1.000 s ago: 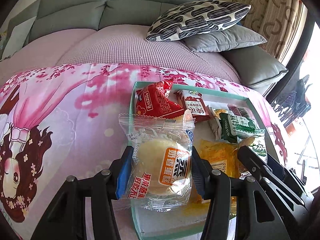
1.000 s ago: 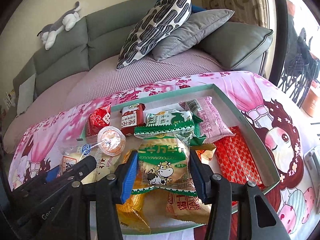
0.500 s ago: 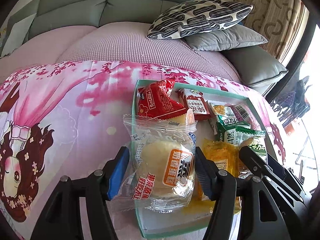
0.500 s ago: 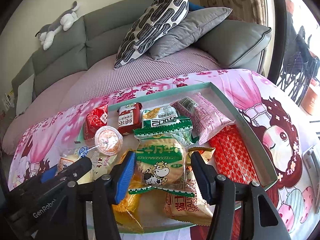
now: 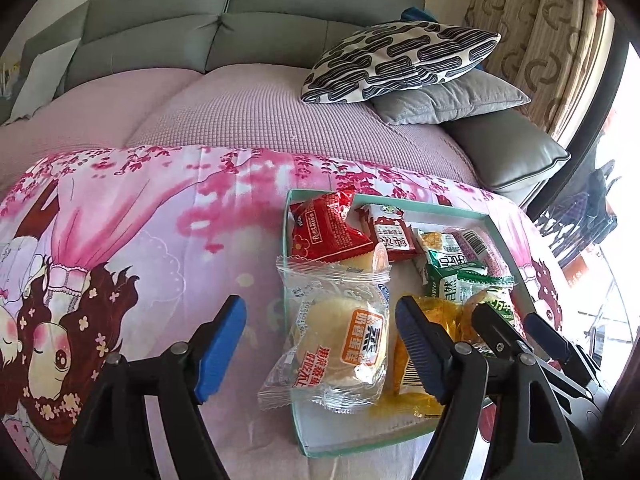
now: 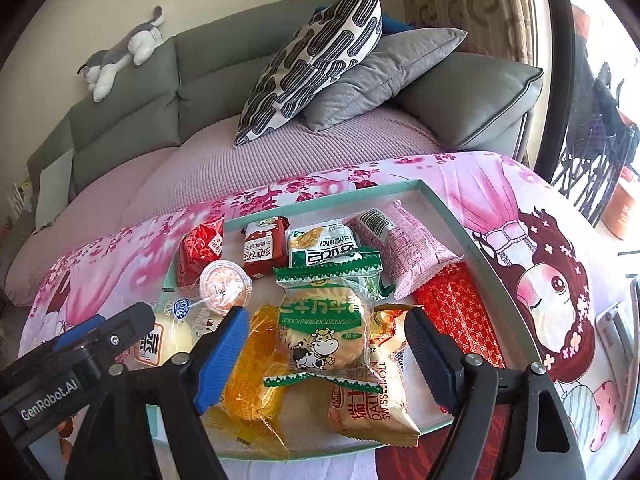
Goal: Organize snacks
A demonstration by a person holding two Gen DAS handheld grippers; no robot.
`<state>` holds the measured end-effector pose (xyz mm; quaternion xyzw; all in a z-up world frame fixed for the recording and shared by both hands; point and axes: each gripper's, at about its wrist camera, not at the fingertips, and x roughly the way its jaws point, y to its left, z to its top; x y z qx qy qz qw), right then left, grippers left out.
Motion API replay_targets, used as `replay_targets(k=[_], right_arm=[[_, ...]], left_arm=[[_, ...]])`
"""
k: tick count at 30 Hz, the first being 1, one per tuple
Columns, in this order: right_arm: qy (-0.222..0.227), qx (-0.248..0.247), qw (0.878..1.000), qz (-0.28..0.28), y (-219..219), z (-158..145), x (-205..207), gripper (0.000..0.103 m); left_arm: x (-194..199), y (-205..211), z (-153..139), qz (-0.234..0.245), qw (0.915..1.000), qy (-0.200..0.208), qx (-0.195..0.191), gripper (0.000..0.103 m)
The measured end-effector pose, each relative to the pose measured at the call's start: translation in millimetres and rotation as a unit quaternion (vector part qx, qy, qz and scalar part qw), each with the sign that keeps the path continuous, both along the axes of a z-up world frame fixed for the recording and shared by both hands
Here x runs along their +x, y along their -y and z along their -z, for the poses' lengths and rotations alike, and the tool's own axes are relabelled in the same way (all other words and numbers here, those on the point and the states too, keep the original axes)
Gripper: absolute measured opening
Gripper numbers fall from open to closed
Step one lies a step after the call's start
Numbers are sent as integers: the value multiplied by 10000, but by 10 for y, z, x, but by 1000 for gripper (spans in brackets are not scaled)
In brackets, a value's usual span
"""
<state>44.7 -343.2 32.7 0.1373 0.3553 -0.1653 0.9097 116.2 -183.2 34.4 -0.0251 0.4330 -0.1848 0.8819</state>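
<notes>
Now both grippers spread wide above the teal tray (image 6: 448, 208), nothing clamped. Left gripper (image 5: 320, 344) fingers apart, blue pads (image 5: 222, 344) clear of the steamed cake packet (image 5: 340, 344); packet lying on the tray's left rim, part in, part hanging over onto the pink cartoon cloth (image 5: 140, 248). Right pad of that gripper over the yellow snack bag (image 5: 416, 364) just right of the cake. Right gripper (image 6: 322, 354) likewise agape, pads either side of the green cow biscuit packet (image 6: 326, 320) but not touching; packet resting on top of the pile near tray centre, over the yellow snack bag (image 6: 252, 376) and the gold Swiss roll bag (image 6: 368, 404). Behind the biscuit inside the tray: green-and-white cracker pack (image 6: 324, 246), dark red milk biscuit pack (image 6: 264, 244), pink wafer pack (image 6: 404, 244). Red patterned pack (image 6: 460, 312) along the tray's right side. Red pouch (image 6: 200, 248) at the tray's far left corner, clear jelly cup (image 6: 224, 286) just in front of it. Cake packet (image 6: 160, 340) at tray left, partly behind the left gripper body. Beyond the tray: grey sofa (image 6: 160, 92), striped pillow (image 6: 316, 60) leaning on grey cushion (image 6: 384, 72), plush toy (image 6: 120, 56) on the sofa back.
</notes>
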Motion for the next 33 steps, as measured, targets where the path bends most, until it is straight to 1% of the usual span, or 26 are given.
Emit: replay_targets(k=[1,6,8,9,13,17,21,25,27,30,33], right_arm=[[-8,-24,10000,12,-1,0,0,86],[-35,-10,10000,6,14,26,4,95],[-12,-22,10000,0,11,27,3,102],[5,-24,10000,0,12,26,0,103],[36,31,10000,10,25,30,-4,103],[14,56,10000,25,31,40,-13,103],[-5,31,10000,-64,-22,39,-47,103],[-44,-43,9999,-107,-86,37,-91,103],[-32,-28,9999,-139,-121,42,-131,103],[-134,-67,9997,-191,-182,81,-185,103],[-200,-111,9994,-258,-249,107,-252,103]], left_arm=[[-2,-17,-4,-54,10000,28,55,89],[16,-104,12,-280,9993,131,232,90],[30,-144,14,-399,9986,183,311,96],[34,-162,14,-462,9981,206,361,102],[48,-234,11,-639,9962,283,520,102],[48,-292,35,-718,9952,265,615,102],[16,-342,66,-934,9906,270,966,102],[-52,-395,70,-1079,9865,330,1190,102],[-94,-398,81,-1135,9832,374,1381,102],[-167,-401,97,-1243,9781,423,1614,102],[-245,-412,108,-1231,9762,425,1733,102]])
